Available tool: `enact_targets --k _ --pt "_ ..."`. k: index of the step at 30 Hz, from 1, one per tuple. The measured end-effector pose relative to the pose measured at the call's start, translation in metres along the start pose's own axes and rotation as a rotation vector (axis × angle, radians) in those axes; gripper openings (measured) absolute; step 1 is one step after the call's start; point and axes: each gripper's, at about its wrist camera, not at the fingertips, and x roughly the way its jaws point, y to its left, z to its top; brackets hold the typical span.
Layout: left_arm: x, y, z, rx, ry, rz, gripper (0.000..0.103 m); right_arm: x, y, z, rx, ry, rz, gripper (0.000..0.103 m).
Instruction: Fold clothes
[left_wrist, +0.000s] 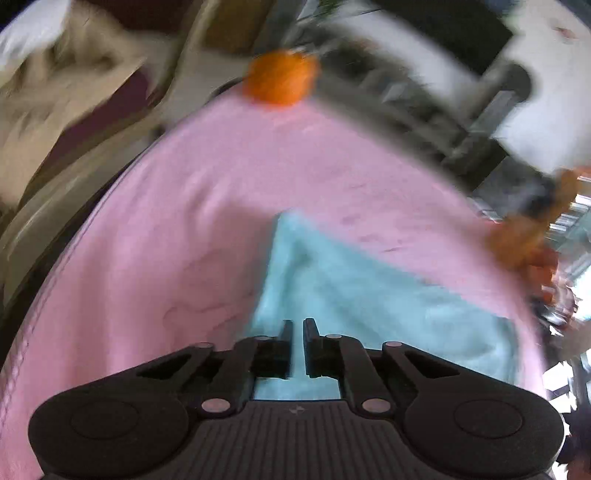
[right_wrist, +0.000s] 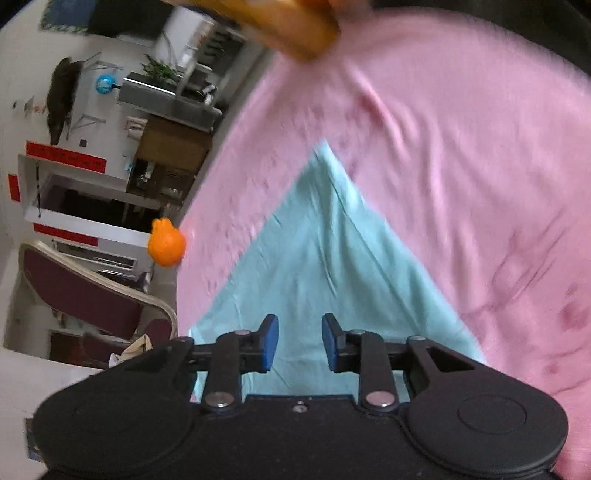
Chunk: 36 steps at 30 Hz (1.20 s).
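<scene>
A light blue cloth (right_wrist: 325, 266) is lying flat on a pink sheet (right_wrist: 461, 155) covering the table, one corner pointing away from both cameras. The left gripper (left_wrist: 297, 328) is hovering over the cloth's near edge with its jaws nearly closed and nothing visibly pinched between them, while the right gripper (right_wrist: 300, 332) is standing partly open above the cloth, its blue pads (right_wrist: 269, 343) clear of the fabric. A small orange object (right_wrist: 167, 246) is sitting at the table's far edge.
</scene>
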Motion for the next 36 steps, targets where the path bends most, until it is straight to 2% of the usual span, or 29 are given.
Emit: enact_targets --k 1,2,3,4,6,7,9,10,12,15,17,18,19,20,22,24,25,26,28,29,34,36 --pt "0.002 0.009 -0.001 -0.043 0.005 0.032 0.010 0.007 -0.008 -0.002 0.023 0.008 -0.007 0.025" --pt "-0.003 0.016 0.000 -0.059 0.005 0.065 0.011 0.008 -0.019 -0.002 0.055 0.004 -0.001 0.010" --pt "-0.008 0.023 0.001 -0.075 0.006 0.097 0.011 0.008 -0.030 -0.002 0.087 -0.001 0.004 0.005" --pt "-0.013 0.029 0.001 -0.083 0.006 0.132 0.011 -0.002 -0.039 0.000 0.125 -0.024 0.007 0.005" --pt "-0.027 0.029 -0.002 -0.015 -0.004 0.210 0.003 -0.021 -0.057 0.002 0.199 -0.068 0.014 0.006" --pt "-0.035 0.029 -0.006 0.001 -0.008 0.199 0.002 -0.030 -0.064 0.003 0.226 -0.089 0.016 0.006" --pt "-0.052 0.028 -0.015 0.030 -0.026 0.146 0.003 -0.045 -0.055 -0.001 0.161 -0.104 0.009 0.021" --pt "-0.058 0.024 -0.021 0.050 -0.042 0.110 0.005 -0.053 -0.050 -0.003 0.129 -0.112 0.005 0.025" --pt "-0.069 0.015 -0.031 0.089 -0.071 0.041 0.005 -0.068 -0.041 -0.007 0.065 -0.126 0.003 0.025" --pt "-0.063 -0.002 -0.039 0.139 -0.086 -0.012 0.009 -0.064 -0.030 -0.017 -0.017 -0.116 0.092 0.025" --pt "-0.050 -0.014 -0.044 0.189 -0.046 0.033 0.012 -0.047 -0.027 -0.022 -0.045 -0.078 0.103 0.025" --pt "-0.041 -0.019 -0.047 0.238 -0.014 0.101 0.012 -0.038 -0.027 -0.025 -0.052 -0.052 0.101 0.025" --pt "-0.036 -0.020 -0.049 0.270 0.002 0.161 0.018 -0.029 -0.028 -0.028 -0.062 -0.027 0.074 0.025" --pt "-0.038 -0.021 -0.051 0.284 -0.004 0.183 0.018 -0.024 -0.029 -0.029 -0.076 -0.013 0.019 0.014" --pt "-0.046 -0.016 -0.053 0.275 0.009 0.215 0.018 -0.024 -0.035 -0.028 -0.072 -0.007 -0.048 0.003" --pt "-0.057 -0.011 -0.058 0.247 0.012 0.281 0.014 -0.041 -0.043 -0.029 -0.016 -0.043 -0.076 0.003" --pt "-0.062 -0.007 -0.060 0.225 0.011 0.307 0.009 -0.051 -0.046 -0.031 0.001 -0.069 -0.092 0.003" --pt "-0.067 -0.004 -0.060 0.199 0.003 0.292 0.008 -0.060 -0.046 -0.034 0.006 -0.092 -0.101 0.007" --pt "-0.079 -0.003 -0.064 0.177 -0.032 0.241 0.008 -0.072 -0.042 -0.040 -0.032 -0.156 -0.147 0.026" --pt "-0.084 -0.006 -0.067 0.181 -0.052 0.209 0.008 -0.075 -0.037 -0.043 -0.068 -0.189 -0.172 0.026" --pt "-0.082 -0.042 -0.083 0.310 -0.067 0.093 0.011 -0.065 -0.013 -0.055 -0.194 -0.188 -0.041 0.026" --pt "-0.074 -0.057 -0.088 0.342 -0.047 0.045 0.013 -0.049 -0.003 -0.056 -0.217 -0.152 0.011 0.026"
